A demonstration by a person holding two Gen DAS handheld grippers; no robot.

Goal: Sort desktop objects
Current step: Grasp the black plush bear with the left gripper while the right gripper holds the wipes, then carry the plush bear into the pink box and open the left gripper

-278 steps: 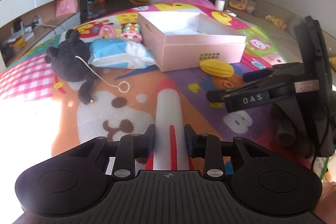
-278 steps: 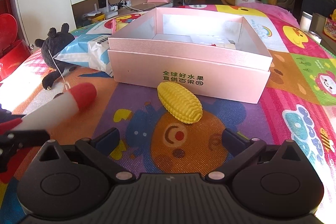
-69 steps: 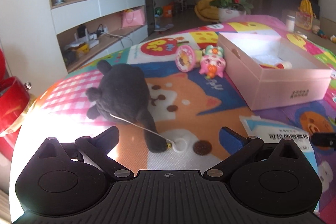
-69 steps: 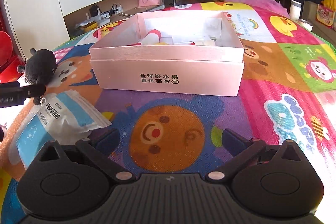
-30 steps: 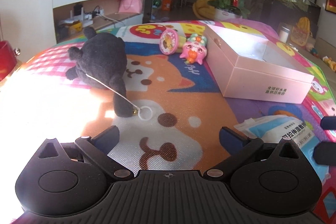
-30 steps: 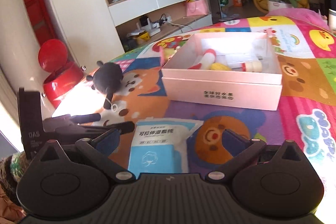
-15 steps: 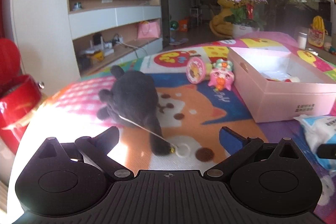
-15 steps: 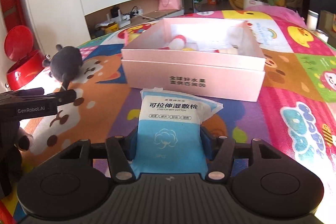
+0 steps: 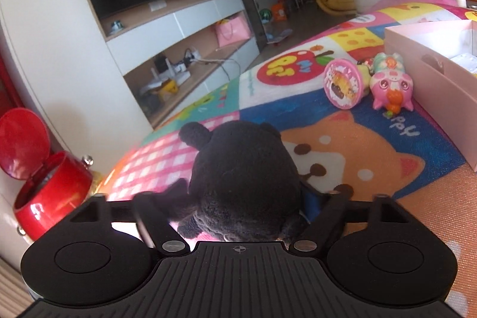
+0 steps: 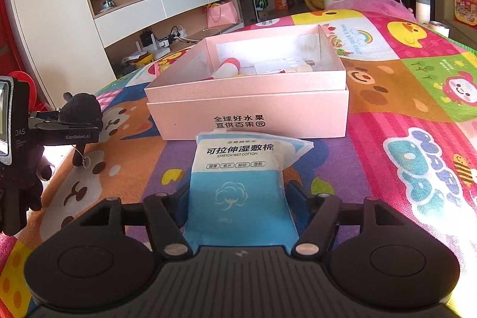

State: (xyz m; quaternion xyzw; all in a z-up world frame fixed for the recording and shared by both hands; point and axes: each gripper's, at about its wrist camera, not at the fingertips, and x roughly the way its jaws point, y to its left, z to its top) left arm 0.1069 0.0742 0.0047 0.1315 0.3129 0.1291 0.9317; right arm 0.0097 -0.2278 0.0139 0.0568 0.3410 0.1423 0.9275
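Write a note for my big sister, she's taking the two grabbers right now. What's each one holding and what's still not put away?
Left gripper: shut on the black plush toy.
Right gripper: shut on the blue wet cotton pack, just in front of the pink box.
Done: a red-tipped white toy and other small items lie in the box.
Left: drop in the pack and plush, then the pink pig toy and round pink toy beside the box.
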